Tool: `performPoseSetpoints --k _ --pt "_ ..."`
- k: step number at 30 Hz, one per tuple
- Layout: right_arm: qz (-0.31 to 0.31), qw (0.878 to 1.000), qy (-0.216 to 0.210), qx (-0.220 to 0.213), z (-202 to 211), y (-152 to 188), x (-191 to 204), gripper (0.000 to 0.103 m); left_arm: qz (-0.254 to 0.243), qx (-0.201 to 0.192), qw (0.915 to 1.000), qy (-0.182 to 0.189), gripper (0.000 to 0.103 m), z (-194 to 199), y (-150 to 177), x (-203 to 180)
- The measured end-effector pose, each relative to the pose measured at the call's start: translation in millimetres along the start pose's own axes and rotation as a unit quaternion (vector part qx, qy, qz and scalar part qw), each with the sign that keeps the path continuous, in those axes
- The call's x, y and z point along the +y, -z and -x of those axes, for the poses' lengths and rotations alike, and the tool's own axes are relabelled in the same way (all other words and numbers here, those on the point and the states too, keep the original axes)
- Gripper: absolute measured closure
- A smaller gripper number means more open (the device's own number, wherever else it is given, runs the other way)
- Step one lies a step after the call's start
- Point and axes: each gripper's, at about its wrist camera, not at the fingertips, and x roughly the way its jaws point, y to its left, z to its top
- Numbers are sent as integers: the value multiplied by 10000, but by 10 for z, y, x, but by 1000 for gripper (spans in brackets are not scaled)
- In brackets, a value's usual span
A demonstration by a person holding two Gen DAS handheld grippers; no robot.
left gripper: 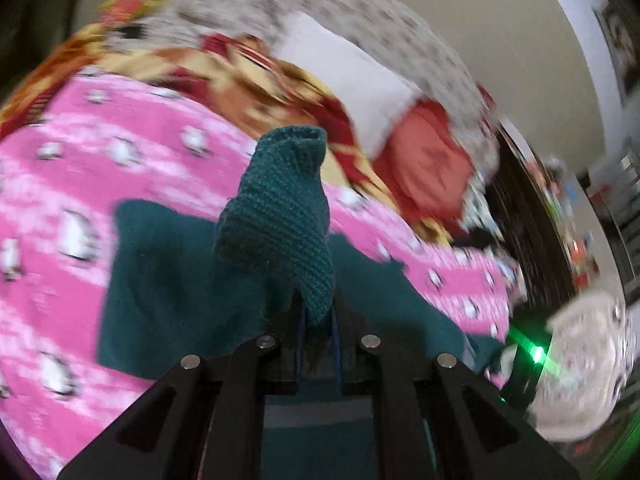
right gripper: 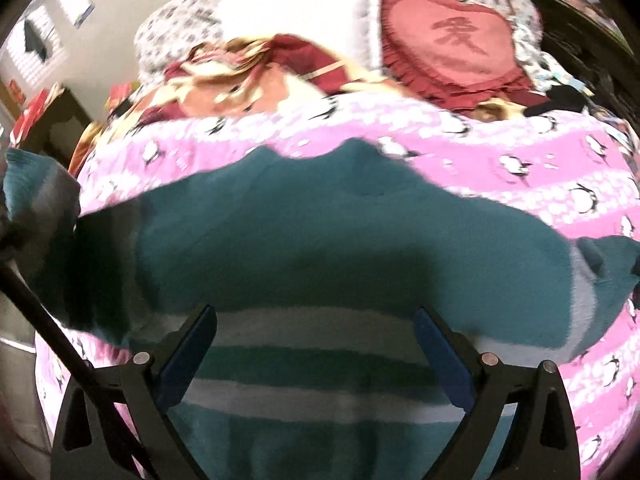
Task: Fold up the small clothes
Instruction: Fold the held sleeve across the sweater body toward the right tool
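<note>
On the pink penguin blanket a teal knit sweater is spread, one corner pinched in the clamped left gripper. Above its striped hem the right gripper is held wide, empty. A thin pinch could slip, and the fold would be lost.

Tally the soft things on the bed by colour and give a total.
Teal: 1, the sweater, grey-striped, one end pinched in the left gripper
Pink: 1, the penguin blanket
Red: 1, the heart cushion
White: 1, the pillow
Red and gold: 1, the crumpled blanket
Grey floral: 1, the sheet
Total: 6
</note>
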Motion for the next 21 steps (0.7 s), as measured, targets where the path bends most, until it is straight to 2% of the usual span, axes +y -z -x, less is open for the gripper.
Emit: performPoseSetpoints --k 4,9,12,14,15,21 --pt "-385 9989 -261 -73 84 -153 -366 2 -273 445 9986 7 92 -531 237 -297" --pt "-818 9927 -883 93 19 -294 -626 2 -230 962 9951 -91 92 -1023 587 -328" --pt "-1017 9867 -1235 278 -76 -288 -661 2 -274 912 9954 -115 86 -1053 651 -366" --pt "-1120 9830 -1384 443 -166 -267 -655 2 -303 923 9953 -32 78 -1056 662 -409" --pt "-1160 9809 -1472 520 -211 -258 -650 2 -317 945 9950 -3 78 -1064 657 -433" --pt "-1357 9736 -1709 667 -298 -260 -694 2 -390 1139 9924 255 69 -1080 642 -516"
